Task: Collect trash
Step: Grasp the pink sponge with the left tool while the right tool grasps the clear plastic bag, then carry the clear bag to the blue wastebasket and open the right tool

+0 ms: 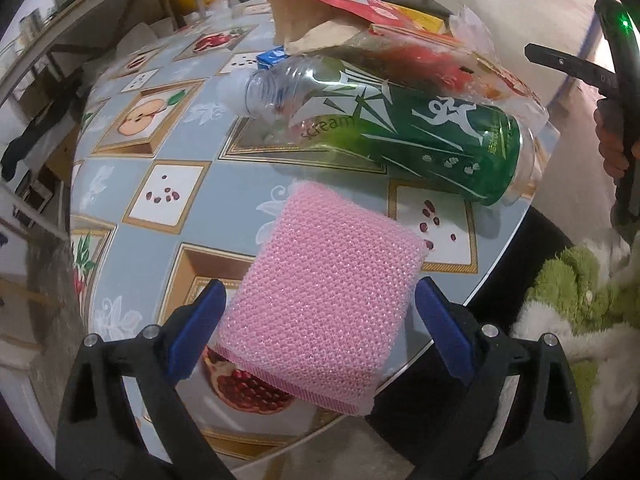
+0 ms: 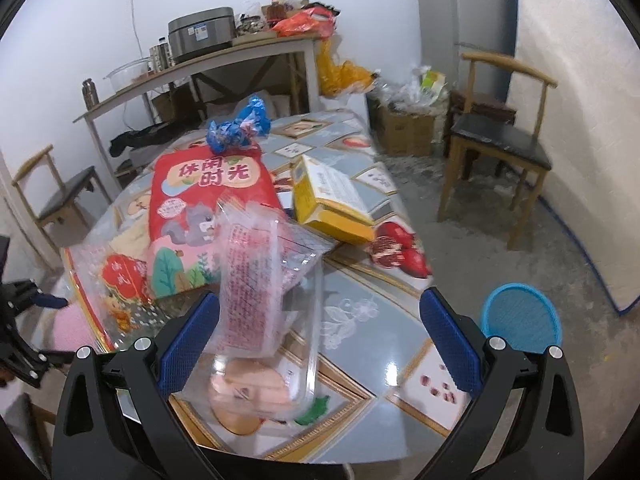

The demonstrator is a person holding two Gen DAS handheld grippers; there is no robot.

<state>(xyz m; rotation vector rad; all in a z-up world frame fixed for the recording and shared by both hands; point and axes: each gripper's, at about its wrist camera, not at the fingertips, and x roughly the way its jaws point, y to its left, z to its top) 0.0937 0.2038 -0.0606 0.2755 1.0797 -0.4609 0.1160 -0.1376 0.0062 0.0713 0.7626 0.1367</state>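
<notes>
Fingers (image 1: 198,328) of the left gripper (image 1: 320,332), blue ribbed pads on black arms, stand wide apart on either side of a pink knitted sponge (image 1: 320,300), neither pad pressing on it; the soft rectangular pad lies near the tabletop (image 1: 120,184) edge, its long axis running away from the camera. Beyond it a clear plastic bottle (image 1: 400,128) with a green label lies on its side, open neck pointing left, base toward the tabletop's right edge. The right gripper (image 2: 320,340) also stands open, a crinkled clear plastic wrapper (image 2: 260,280) with red print just beside its left pad; whether they touch is unclear. Farther back lie a glossy red snack bag (image 2: 208,208), a yellow cardboard box (image 2: 332,204) and a crumpled blue wrapper (image 2: 240,124).
</notes>
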